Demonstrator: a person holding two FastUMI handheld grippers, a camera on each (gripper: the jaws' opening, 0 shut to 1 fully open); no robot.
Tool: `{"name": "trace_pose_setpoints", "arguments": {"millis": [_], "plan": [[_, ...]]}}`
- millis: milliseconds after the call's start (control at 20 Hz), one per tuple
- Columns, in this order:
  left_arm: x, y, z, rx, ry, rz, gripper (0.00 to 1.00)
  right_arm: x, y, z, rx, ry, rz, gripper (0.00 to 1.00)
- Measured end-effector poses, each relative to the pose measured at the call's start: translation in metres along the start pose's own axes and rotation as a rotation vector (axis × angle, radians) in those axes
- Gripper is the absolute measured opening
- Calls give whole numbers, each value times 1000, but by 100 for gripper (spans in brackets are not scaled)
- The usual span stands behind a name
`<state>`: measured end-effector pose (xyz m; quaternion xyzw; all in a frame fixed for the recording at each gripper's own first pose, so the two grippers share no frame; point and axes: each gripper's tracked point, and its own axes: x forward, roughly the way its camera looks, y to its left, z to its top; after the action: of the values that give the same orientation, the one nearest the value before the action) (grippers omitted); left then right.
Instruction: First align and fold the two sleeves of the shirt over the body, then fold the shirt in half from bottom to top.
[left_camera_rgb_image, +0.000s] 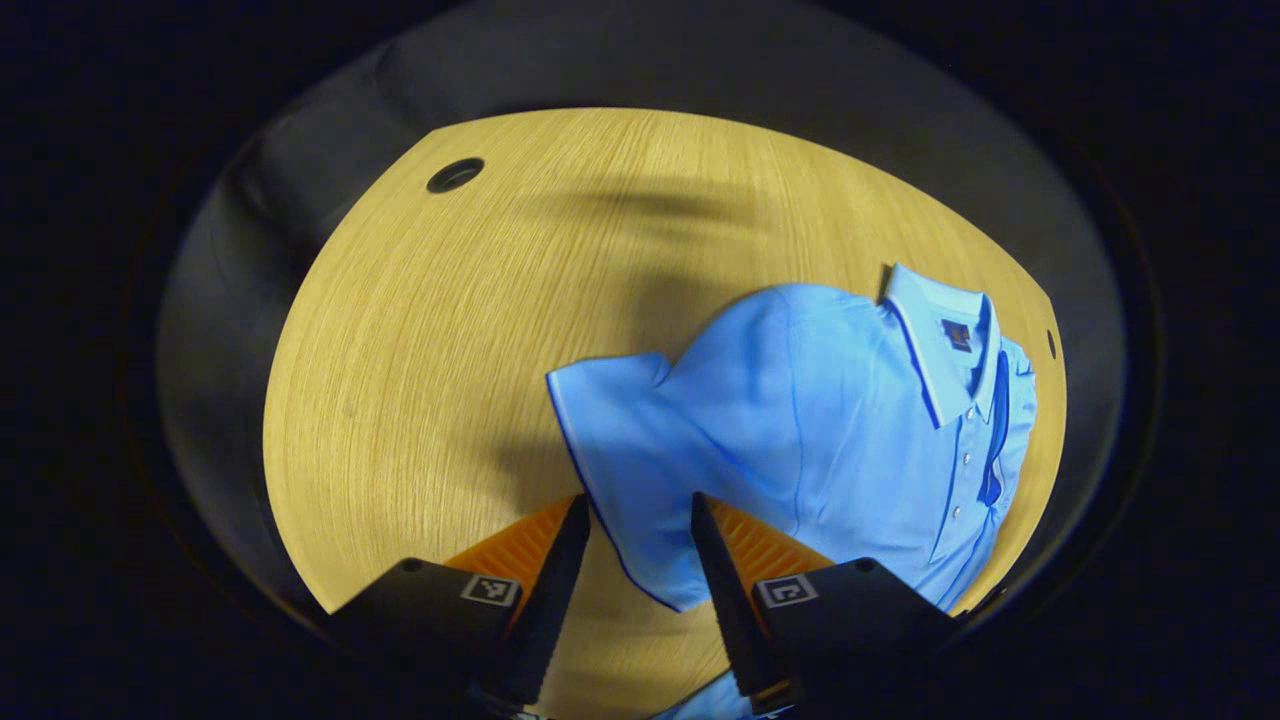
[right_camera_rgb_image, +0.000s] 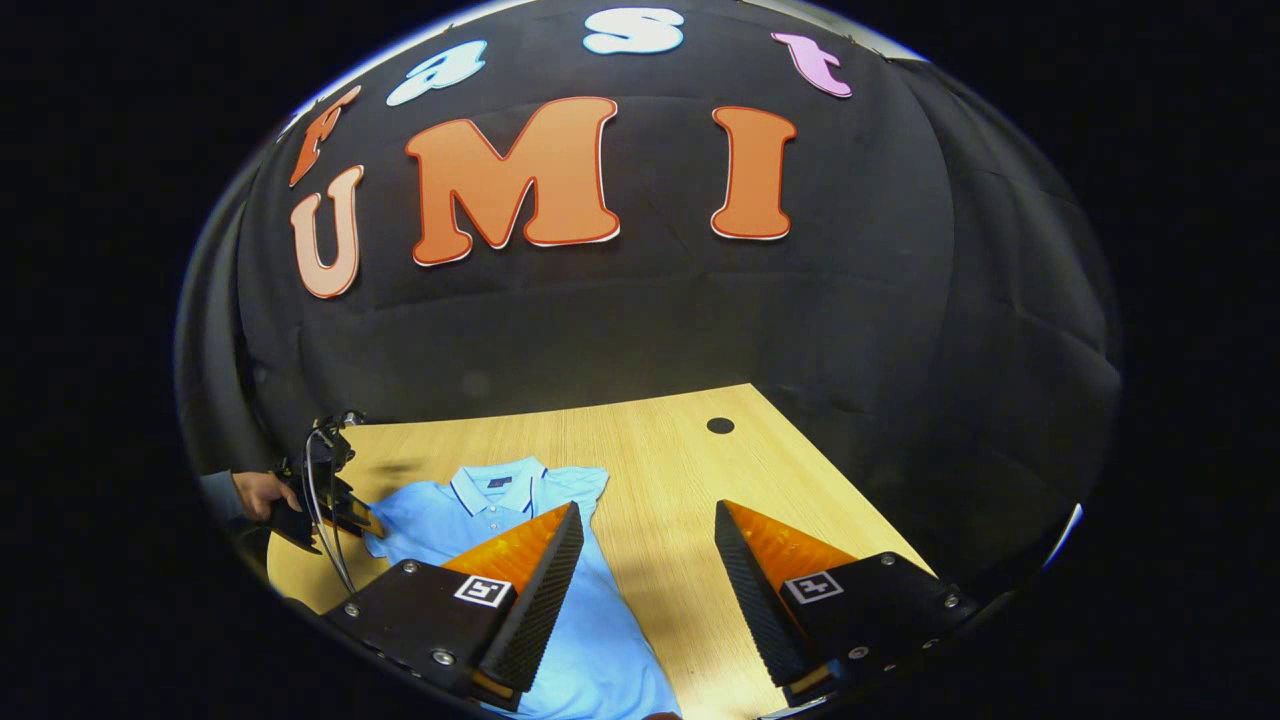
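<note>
Now the left gripper (left_camera_rgb_image: 640, 520) hangs wide apart right over the blue polo shirt's (left_camera_rgb_image: 800, 420) sleeve (left_camera_rgb_image: 620, 430); the right gripper (right_camera_rgb_image: 648, 530) gapes beside it.

Black gripper (right_camera_rgb_image: 640, 600) bodies carry square coded markers, screws, serrated jaws.
</note>
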<state>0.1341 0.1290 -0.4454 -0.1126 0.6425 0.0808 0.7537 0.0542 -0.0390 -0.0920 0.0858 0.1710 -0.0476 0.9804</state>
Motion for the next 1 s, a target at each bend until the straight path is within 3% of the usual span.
{"name": "trace_pose_setpoints", "arguments": {"millis": [150,200,300,500,850,1000], "plan": [[-2,-13,3,-2,-8,-24,43,0,-6,-7,12,11,-11,84],[-1,-15,3,1,-7,-21,22,-1,-7,-11,20,19,-12,84],[-1,-24,4,-1,-19,-43,14,-1,-7,-17,29,29,-8,84],[-16,-45,11,10,-65,-105,11,1,-13,-33,54,54,-3,84],[-48,-113,35,143,-185,-239,12,-7,-27,-42,79,65,-21,84],[-48,-140,36,183,-187,-254,11,-12,-33,-52,74,89,-41,84]]}}
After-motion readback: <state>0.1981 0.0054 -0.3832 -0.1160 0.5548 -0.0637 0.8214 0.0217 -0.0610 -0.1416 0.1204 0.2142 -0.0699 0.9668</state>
